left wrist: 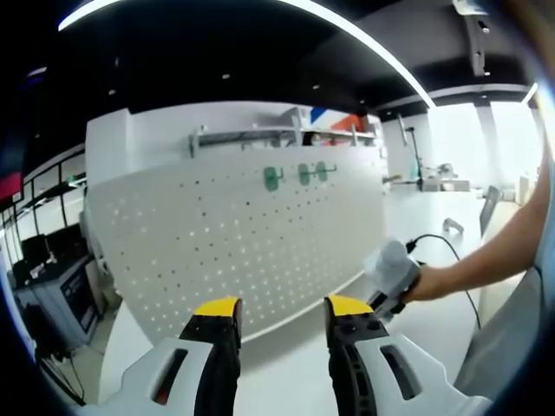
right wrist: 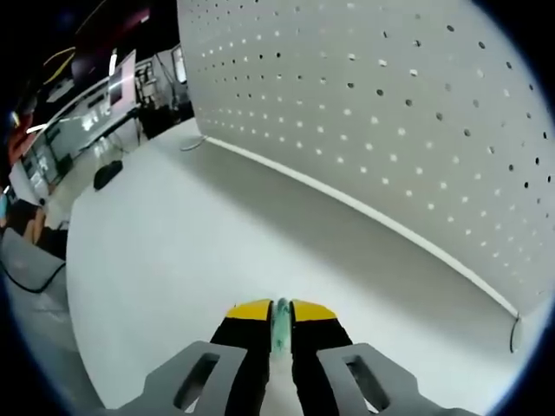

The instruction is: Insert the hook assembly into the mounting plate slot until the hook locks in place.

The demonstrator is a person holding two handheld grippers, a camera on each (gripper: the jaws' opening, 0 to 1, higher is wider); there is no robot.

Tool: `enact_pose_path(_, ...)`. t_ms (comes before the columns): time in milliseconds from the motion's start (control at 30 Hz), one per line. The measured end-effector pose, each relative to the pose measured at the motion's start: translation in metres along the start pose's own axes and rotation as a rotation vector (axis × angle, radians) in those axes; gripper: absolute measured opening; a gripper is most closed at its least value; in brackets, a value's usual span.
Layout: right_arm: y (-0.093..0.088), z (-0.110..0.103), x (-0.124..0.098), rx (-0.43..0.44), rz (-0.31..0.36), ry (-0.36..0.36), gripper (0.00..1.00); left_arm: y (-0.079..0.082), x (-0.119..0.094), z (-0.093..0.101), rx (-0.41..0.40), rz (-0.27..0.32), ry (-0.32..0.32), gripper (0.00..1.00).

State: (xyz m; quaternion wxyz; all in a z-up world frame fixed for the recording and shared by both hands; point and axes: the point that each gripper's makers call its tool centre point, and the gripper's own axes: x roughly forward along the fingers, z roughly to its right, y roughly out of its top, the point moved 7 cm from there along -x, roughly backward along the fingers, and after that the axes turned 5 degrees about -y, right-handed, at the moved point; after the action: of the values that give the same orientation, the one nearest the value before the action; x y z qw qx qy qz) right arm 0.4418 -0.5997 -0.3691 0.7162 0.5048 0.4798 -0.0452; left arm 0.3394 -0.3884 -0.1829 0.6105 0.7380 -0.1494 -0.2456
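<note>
Right hand-held gripper (right wrist: 280,314) clenched on thin green hook assembly (right wrist: 280,328), low over white worktop (right wrist: 173,260), near pegboard mounting plate (right wrist: 390,113); left hand-held gripper (left wrist: 282,314) released, empty; three green hooks (left wrist: 301,175) already hang high on plate; insertion judged not yet begun.

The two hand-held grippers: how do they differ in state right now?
The left hand-held gripper is open with nothing between its jaws; the right hand-held gripper is shut on a green hook. The left faces the pegboard squarely; the right views it obliquely, over the white table. Both have yellow tips.
</note>
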Motion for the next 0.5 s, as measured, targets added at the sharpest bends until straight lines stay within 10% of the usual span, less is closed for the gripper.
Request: enact_pose_path(500, 0.0005, 0.0056, -0.0032, -0.014, 0.0, -0.005, 0.0, 0.0005, 0.0016, 0.0018, -0.002, 0.001, -0.01, 0.39)
